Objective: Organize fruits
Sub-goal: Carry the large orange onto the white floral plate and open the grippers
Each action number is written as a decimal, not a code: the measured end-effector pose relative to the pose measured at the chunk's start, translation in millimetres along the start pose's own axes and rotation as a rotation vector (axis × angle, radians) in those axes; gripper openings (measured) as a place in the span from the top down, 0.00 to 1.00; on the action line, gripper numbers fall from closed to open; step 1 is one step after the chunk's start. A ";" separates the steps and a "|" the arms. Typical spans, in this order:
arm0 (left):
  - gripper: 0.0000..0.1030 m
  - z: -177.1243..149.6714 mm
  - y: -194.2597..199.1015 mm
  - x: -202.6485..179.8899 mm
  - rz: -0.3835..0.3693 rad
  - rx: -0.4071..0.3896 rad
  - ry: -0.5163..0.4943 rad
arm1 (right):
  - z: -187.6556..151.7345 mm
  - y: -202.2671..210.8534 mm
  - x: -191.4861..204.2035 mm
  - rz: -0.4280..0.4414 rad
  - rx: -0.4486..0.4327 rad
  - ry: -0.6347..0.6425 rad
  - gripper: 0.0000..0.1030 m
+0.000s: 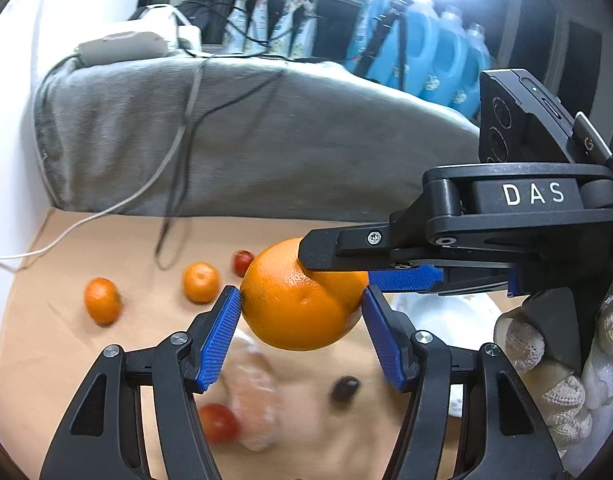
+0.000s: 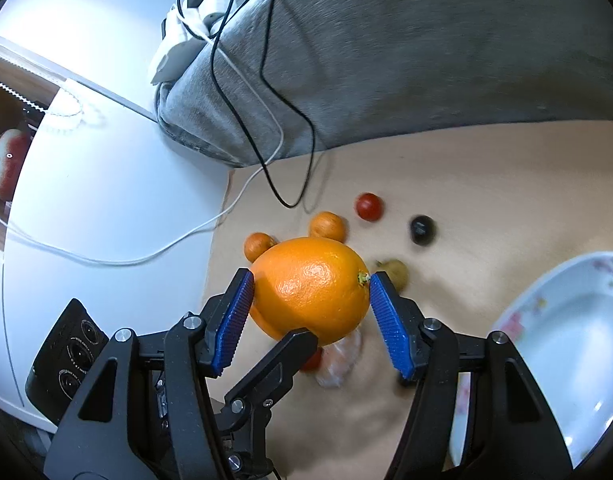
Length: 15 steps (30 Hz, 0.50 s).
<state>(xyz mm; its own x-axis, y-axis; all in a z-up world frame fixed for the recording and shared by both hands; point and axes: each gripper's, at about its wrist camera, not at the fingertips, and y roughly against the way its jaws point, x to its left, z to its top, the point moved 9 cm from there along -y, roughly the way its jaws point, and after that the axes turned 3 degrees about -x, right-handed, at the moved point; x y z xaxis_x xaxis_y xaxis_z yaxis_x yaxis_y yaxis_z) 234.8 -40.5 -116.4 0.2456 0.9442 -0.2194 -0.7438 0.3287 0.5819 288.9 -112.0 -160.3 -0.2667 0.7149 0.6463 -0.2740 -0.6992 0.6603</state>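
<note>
**Mid-frame, above the desk: one orange pinched twice**

At centre of both views, held clear of the tan desk: large orange, pinched by left tongs on its sides, blue pads pressing the peel. Same orange pinched crosswise by right tongs, reaching in from the right of the left view. Below, scattered on the desk: two small oranges, cherry tomato, dark grape. At lower right of the right view: white dish. Behind, across the top: grey cushion draped with cables.
</note>
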 end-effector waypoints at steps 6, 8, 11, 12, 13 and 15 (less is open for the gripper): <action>0.40 -11.1 -1.3 -33.5 -0.035 0.003 -0.012 | -11.4 29.3 -24.9 -0.025 -0.023 -0.023 0.38; 0.39 -15.6 0.3 -49.7 -0.044 0.005 -0.026 | -14.7 39.1 -33.0 -0.035 -0.030 -0.028 0.38; 0.39 -20.1 -1.2 -65.4 -0.061 0.011 -0.045 | -18.0 50.6 -43.4 -0.045 -0.039 -0.043 0.38; 0.39 -21.8 -2.0 -71.2 -0.069 0.014 -0.050 | -19.5 55.0 -47.2 -0.048 -0.041 -0.048 0.38; 0.39 -22.5 -2.6 -75.3 -0.074 0.017 -0.053 | -21.6 60.5 -51.4 -0.051 -0.043 -0.052 0.38; 0.39 -24.7 -3.4 -83.3 -0.085 0.022 -0.059 | -24.0 70.3 -57.0 -0.062 -0.048 -0.055 0.38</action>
<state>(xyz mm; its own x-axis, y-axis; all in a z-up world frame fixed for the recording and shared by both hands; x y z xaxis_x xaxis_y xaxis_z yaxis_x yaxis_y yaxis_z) 201.5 -120.8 -119.5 0.3434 0.9124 -0.2227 -0.7051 0.4071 0.5806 262.7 -201.9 -159.9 -0.1976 0.7546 0.6258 -0.3325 -0.6521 0.6813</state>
